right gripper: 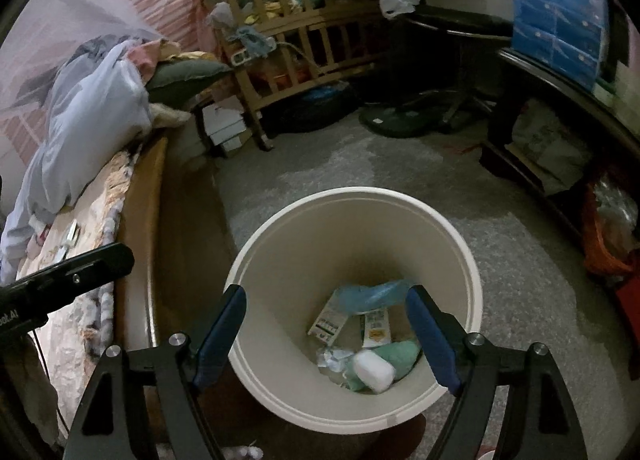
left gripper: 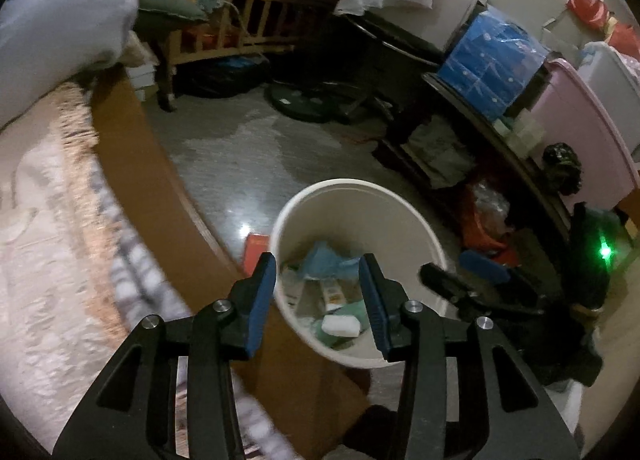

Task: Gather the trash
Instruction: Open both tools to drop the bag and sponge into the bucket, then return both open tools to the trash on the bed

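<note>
Trash [right gripper: 370, 340] lies inside the white bin [right gripper: 460, 244]; left tool [left gripper: 318, 296] and right tool [right gripper: 328, 336], spread and empty, hover above, bed [right gripper: 92, 196] at nine o'clock.

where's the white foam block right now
The white foam block lies at the bottom of the round cream plastic bin, low in both wrist views, on a green cloth beside crumpled clear plastic.

Bin [right gripper: 472, 256] mouth open, bed frame [right gripper: 140, 220] beside
</note>
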The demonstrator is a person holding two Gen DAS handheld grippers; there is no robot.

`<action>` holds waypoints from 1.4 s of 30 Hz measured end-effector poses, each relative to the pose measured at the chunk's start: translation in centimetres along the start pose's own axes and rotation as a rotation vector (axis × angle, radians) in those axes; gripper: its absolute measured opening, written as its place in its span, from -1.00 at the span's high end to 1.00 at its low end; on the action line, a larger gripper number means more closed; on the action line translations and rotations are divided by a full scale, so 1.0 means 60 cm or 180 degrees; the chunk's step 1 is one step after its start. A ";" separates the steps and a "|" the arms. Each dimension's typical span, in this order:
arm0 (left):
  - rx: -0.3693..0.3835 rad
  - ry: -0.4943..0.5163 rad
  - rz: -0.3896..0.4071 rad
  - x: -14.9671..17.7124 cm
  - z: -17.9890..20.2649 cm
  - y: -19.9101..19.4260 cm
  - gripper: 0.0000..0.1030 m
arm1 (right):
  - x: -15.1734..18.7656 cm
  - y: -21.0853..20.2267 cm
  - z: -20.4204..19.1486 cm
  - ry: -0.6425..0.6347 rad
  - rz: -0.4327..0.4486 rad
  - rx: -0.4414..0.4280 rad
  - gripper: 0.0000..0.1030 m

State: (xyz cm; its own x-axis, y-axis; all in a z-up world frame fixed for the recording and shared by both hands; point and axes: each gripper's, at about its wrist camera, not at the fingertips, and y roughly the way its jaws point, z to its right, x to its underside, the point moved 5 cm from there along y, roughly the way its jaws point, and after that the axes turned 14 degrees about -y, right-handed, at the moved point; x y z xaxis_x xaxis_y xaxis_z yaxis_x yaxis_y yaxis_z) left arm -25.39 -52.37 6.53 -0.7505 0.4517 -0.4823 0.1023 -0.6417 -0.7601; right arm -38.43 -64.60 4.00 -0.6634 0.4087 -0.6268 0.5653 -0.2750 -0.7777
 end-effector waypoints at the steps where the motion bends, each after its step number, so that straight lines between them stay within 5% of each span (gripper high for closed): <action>1: -0.0053 -0.0002 0.0016 0.002 -0.008 -0.004 0.20 | -0.001 -0.003 -0.006 -0.0031 0.0025 -0.0021 -0.55; 15: -0.0629 -0.0168 0.0273 0.032 -0.156 -0.089 0.20 | -0.015 -0.009 -0.112 -0.0409 0.0183 -0.0232 -0.55; 29: -0.1111 -0.0665 0.0470 0.054 -0.381 -0.235 0.20 | -0.024 0.007 -0.352 -0.1070 0.0162 -0.0965 -0.55; 42: -0.1522 -0.1387 0.0586 0.082 -0.627 -0.361 0.20 | -0.050 0.040 -0.562 -0.1549 0.0047 -0.1378 -0.55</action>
State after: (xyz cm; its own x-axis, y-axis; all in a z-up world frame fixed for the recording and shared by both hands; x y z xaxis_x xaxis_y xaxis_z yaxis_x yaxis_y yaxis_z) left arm -6.72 -12.92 4.26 -0.8779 0.0053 -0.4788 0.4564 -0.2937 -0.8399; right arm -18.53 -37.13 5.63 -0.7427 -0.0614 -0.6668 0.6551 0.1395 -0.7426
